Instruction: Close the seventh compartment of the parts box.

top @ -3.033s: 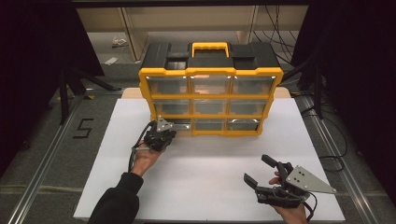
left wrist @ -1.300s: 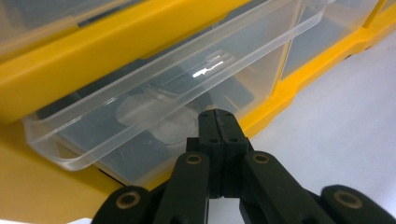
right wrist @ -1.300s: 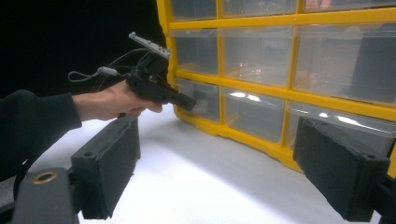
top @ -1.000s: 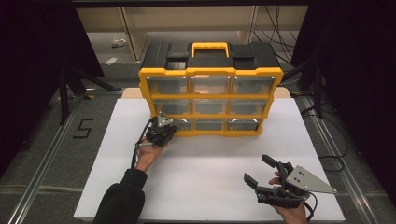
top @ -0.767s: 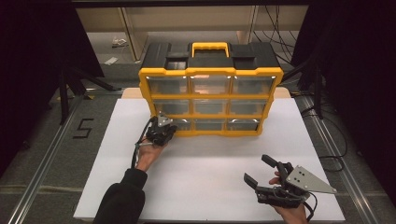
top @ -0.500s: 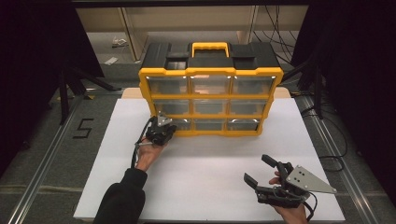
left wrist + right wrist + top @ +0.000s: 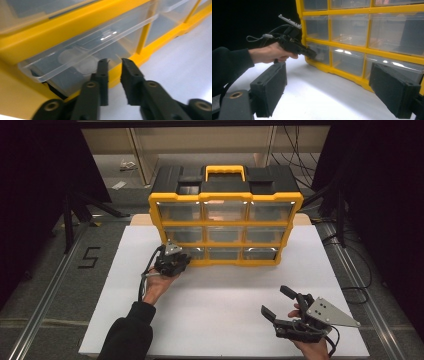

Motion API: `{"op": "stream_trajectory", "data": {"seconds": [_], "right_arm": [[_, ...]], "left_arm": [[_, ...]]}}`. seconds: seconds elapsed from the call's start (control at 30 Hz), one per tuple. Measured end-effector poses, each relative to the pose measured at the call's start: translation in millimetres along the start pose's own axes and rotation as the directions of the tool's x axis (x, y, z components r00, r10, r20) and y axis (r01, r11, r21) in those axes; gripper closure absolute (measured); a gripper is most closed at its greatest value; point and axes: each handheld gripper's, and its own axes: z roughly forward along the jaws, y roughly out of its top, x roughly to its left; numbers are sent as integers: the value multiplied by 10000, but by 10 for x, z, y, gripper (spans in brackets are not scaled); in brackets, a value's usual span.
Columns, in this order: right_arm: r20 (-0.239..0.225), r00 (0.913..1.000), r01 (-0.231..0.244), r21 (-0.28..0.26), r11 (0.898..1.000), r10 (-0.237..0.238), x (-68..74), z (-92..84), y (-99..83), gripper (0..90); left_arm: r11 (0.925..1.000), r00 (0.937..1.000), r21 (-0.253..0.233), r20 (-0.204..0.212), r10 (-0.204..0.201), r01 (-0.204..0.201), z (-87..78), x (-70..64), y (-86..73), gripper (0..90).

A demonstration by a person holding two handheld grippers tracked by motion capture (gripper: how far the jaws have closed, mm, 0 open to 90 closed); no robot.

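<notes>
Jaws, left gripper [image 7: 113, 61]: a narrow gap between the pads, just opened, nothing between them. We hold the tips right at the front of the drawer [image 7: 87, 53], bottom row, left end of the organizer [image 7: 225, 227]. We cannot tell whether the tips touch the drawer's front. That drawer is clear plastic and stands pulled slightly out of its yellow frame, a dark gap showing under its near corner. Pale round shapes lie inside; we cannot make out what they are.

Jaws, right gripper [image 7: 282, 302]: wide apart, holding nothing. We keep it low over the white board [image 7: 225, 305], near the front right corner, well apart from the organizer, its tips pointing toward the middle of the board.

Organizer: yellow frame, black top with yellow handle [image 7: 224, 171], three rows of three clear drawers, upright at the far edge of the board, fronts toward us.

Left hand [image 7: 156, 287]: dark sleeve, reaching in from the lower left, gripper at the organizer's lower left corner.

Floor, left of the board: a black mark [image 7: 89, 257] shaped like a five.
</notes>
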Motion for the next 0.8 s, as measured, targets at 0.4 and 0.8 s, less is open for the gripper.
{"op": "stream_trajectory", "data": {"seconds": [0.4,0.8], "right_arm": [[0,10000,61,-29,10000,-61,-3,2,0,157],[-8,10000,74,-15,10000,-74,-1,2,0,157]], "left_arm": [[9999,9979,58,634,-166,163,-38,-64,9,336],[9986,9901,-231,1329,-447,482,-118,-100,28,225]]}}
